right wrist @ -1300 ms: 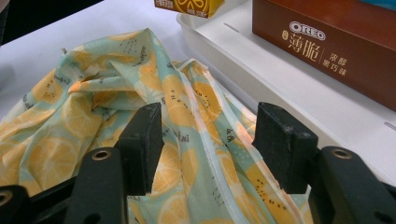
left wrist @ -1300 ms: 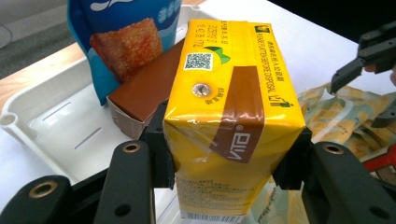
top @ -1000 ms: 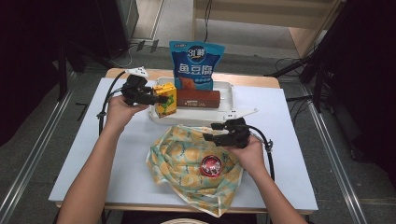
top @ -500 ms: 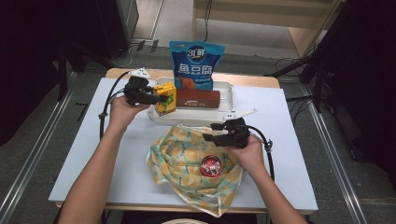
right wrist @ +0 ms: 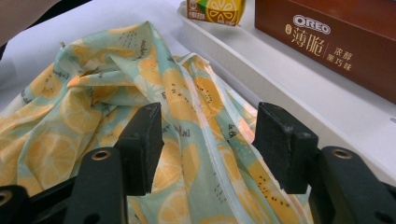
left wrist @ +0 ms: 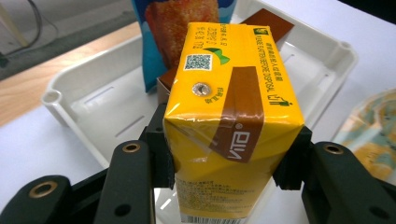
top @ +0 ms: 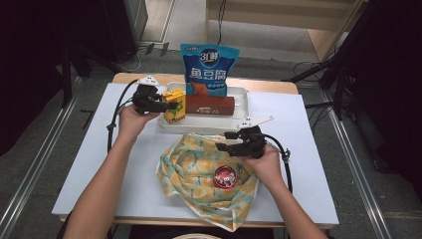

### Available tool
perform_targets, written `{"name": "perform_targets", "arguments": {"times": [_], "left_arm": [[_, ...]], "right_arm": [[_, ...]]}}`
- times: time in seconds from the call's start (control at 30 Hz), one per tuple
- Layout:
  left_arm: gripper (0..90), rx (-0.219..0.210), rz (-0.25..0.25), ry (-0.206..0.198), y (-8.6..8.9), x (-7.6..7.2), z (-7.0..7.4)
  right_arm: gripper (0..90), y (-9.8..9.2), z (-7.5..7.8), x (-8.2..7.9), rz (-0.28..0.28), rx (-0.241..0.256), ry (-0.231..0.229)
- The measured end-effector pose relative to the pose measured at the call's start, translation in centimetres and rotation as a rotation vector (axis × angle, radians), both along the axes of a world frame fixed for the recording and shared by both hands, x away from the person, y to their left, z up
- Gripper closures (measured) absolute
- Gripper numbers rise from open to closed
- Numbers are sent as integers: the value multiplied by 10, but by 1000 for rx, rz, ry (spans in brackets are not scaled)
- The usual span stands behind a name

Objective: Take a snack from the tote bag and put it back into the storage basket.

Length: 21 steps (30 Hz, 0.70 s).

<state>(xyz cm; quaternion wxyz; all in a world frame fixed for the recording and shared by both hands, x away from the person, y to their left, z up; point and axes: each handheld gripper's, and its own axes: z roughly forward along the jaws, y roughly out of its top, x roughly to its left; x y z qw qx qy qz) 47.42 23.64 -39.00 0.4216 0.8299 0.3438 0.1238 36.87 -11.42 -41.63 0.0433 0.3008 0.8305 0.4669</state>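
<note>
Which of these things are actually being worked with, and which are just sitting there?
In use: yellow juice carton, clamped by the left gripper; white tray; right gripper, open over the lemon-print cloth.
Just lying about: blue snack bag, Oreo box, red round tin.

The yellow drink carton (left wrist: 231, 121), marked with a brown band and a foil straw hole on top, is sitting upright and clamped on both sides between the left gripper's (left wrist: 231, 163) jaws. It is standing at the left end of the white tray (top: 201, 124), just beside a brown box.
</note>
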Motion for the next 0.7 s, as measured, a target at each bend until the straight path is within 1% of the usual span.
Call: {"name": "perform_targets", "arguments": {"times": [0.07,0.1,0.13,0.17,0.2,0.3,0.43,0.5,0.57,0.63,0.7], "left_arm": [[524,5,0,6,0,1,-1],[524,13,-6,20,0,2,-4],[524,13,-5,31,0,2,-6],[524,13,-5,31,0,2,-6],[524,13,-7,42,0,3,-8],[523,17,-4,50,-1,4,-10],[523,27,-14,61,-2,4,-15],[523,13,-16,54,-1,4,-17],[523,7,-22,58,0,4,-19],[521,1,-32,74,2,4,-20],[521,-9,-31,84,3,3,-22]], "right_arm": [[434,0,0,0,1,-1,1],[434,0,0,0,2,-1,2],[434,0,0,0,2,-1,2],[434,0,0,0,2,-1,2],[434,0,-1,0,1,-1,6],[434,1,-1,0,3,0,7],[434,1,-1,0,3,-1,6],[434,0,-1,0,3,0,7],[434,0,-1,0,4,-1,4],[434,0,-1,0,3,-1,6],[434,0,-1,0,5,-2,5]]}}
